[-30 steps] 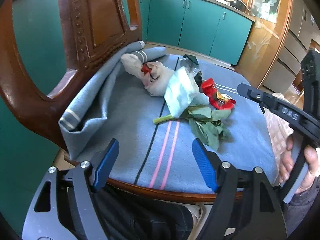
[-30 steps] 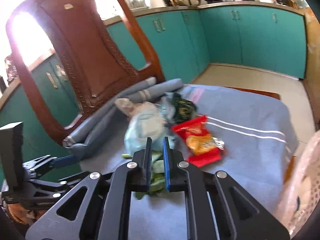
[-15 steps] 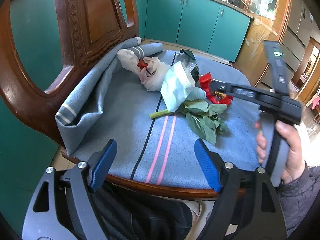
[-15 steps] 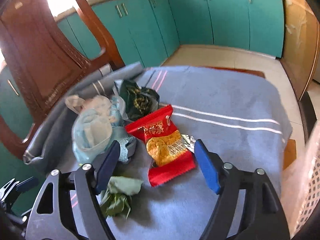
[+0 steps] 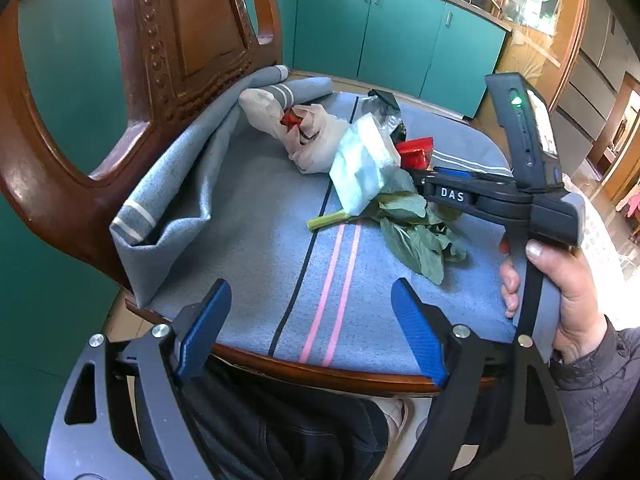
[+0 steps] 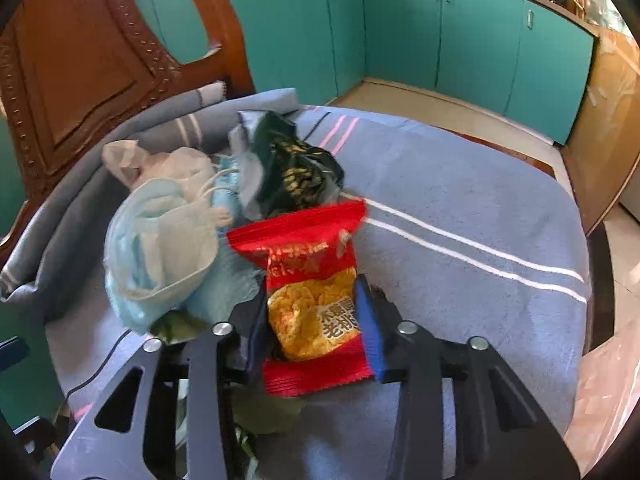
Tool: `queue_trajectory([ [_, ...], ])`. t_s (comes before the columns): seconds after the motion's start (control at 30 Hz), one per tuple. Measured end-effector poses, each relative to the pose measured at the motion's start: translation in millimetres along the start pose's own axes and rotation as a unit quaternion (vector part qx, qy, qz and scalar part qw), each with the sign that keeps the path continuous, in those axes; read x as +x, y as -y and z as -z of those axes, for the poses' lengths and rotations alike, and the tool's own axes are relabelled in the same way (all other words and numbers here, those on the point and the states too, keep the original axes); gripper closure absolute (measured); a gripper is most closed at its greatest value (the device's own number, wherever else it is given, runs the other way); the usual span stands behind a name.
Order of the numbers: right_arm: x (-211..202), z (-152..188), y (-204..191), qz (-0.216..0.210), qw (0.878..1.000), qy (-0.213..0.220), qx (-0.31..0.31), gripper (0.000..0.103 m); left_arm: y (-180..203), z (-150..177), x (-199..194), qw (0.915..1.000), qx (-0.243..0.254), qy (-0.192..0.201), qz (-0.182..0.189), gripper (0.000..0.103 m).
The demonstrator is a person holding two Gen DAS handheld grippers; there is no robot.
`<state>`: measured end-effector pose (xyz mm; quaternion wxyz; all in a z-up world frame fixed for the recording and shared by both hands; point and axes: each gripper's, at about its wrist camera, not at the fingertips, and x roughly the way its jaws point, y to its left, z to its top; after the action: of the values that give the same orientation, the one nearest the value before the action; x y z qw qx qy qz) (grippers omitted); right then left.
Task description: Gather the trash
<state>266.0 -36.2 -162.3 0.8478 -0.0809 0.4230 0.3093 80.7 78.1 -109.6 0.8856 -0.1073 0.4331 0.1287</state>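
Note:
A small heap of trash lies on a chair seat covered by a blue-grey towel (image 5: 260,240). My right gripper (image 6: 314,312) is closing its jaws on a red snack wrapper (image 6: 308,264), and the blue pads touch both sides of it. Left of the wrapper lies a light blue face mask (image 6: 160,248), with a crumpled dark green wrapper (image 6: 296,168) and a white plastic bag (image 6: 168,160) behind. Green leaves (image 5: 416,232) rest under the right gripper (image 5: 420,174). My left gripper (image 5: 310,292) hangs open over the seat's near edge, with nothing between its fingers.
The carved wooden chair back (image 5: 192,28) rises at the left. Teal cabinets (image 6: 472,32) line the far wall. A person's hand (image 5: 568,292) holds the right gripper's handle. A pale translucent bag (image 6: 604,392) shows at the right edge, beyond the seat.
The right gripper moved forward and down over the trash, opened wide, then closed around the red snack wrapper. The left gripper stayed in place.

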Motion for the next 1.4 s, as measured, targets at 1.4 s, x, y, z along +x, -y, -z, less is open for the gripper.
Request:
queue_trajectory([
  [1.4, -64.7, 20.4, 45.7, 0.026, 0.998, 0.014, 0.061, 0.064, 8.0, 2.9, 13.5, 0.9989, -0.017, -0.029, 0.034, 0.019],
])
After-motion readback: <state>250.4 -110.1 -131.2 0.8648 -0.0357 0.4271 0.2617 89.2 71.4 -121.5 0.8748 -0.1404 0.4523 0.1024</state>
